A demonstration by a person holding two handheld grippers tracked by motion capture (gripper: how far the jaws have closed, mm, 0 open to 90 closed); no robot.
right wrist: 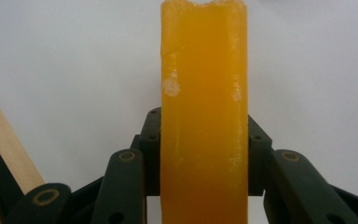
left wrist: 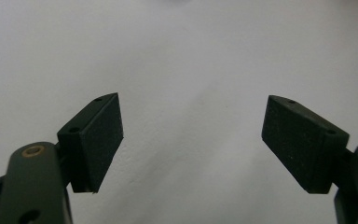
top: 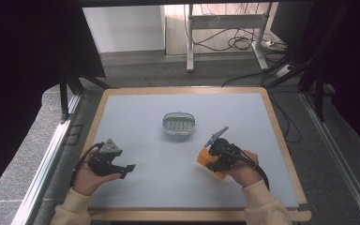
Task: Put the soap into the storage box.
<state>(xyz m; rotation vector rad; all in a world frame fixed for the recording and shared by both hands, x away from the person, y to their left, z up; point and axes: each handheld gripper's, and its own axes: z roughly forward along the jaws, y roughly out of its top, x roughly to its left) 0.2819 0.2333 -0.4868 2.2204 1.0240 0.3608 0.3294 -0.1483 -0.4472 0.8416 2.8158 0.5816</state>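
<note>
An orange soap bar [top: 209,162] is clamped in my right gripper [top: 218,159] near the table's front right. In the right gripper view the orange bar [right wrist: 204,116] stands up between the two black jaws, whose pads [right wrist: 151,154] press on both of its sides. A small oval metal soap dish [top: 179,123] with a slotted floor sits at the middle of the table, farther away than the bar. My left gripper [top: 127,168] rests at the front left, open; the left gripper view shows its pads [left wrist: 98,140] wide apart over bare grey table, nothing between them.
The grey mat [top: 150,154] lies on a wooden-edged table [top: 281,140]. Beyond the far edge are a desk frame [top: 225,28] and loose cables on the floor. Black metal rails run along both sides of the table.
</note>
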